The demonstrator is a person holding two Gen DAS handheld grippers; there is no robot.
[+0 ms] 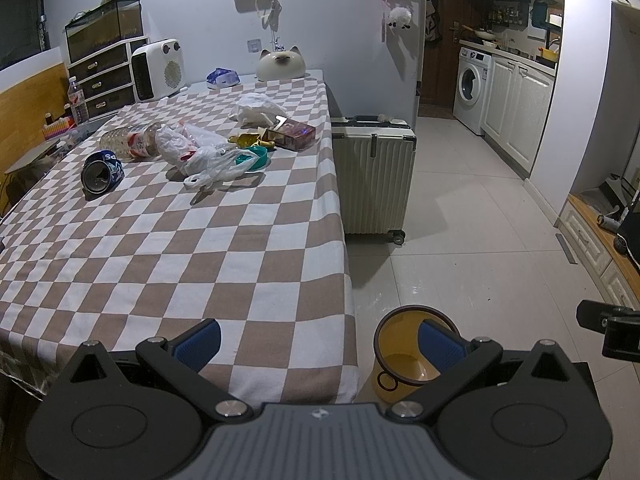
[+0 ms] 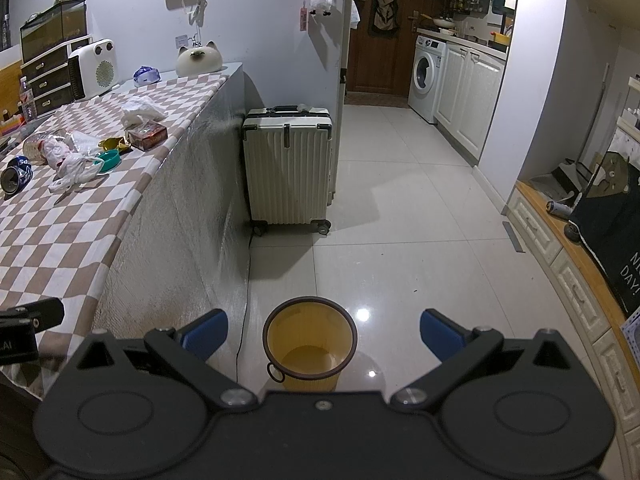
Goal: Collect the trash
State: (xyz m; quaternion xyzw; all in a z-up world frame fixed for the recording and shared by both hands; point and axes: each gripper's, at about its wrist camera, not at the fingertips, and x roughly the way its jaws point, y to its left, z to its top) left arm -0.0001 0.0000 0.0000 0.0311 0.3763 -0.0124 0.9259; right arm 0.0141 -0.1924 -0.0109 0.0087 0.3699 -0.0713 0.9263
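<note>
Checkered brown-and-white cloth covers the desk (image 1: 168, 248), and all the trash sits in a loose cluster toward its far half: a crushed blue drinks can (image 1: 102, 171) on its side, a clear plastic bottle (image 1: 128, 140) lying flat, crumpled white plastic bags (image 1: 200, 152), a teal round lid (image 1: 254, 158), a gold foil wrapper (image 1: 246, 139), a dark red cardboard box (image 1: 294, 133) and a wad of white tissue (image 1: 258, 106). Yellow round waste bin (image 2: 310, 346) stands on the tiled floor beside the desk's near corner, mouth up and apparently empty, placed where items can be dropped in straight off the desk edge. Left gripper (image 1: 318, 342) hovers over the near desk corner, jaws spread wide, nothing between them. Right gripper (image 2: 324, 334) hangs above the bin, likewise spread wide and empty, the bin centred between its fingers. Likely reading: collection not yet begun; both grippers are well apart from the trash, so a long reach forward comes first. Thin bags may slip or trail when pinched. White hard-shell suitcase (image 2: 288, 164) stands beyond, clear of the work.
</note>
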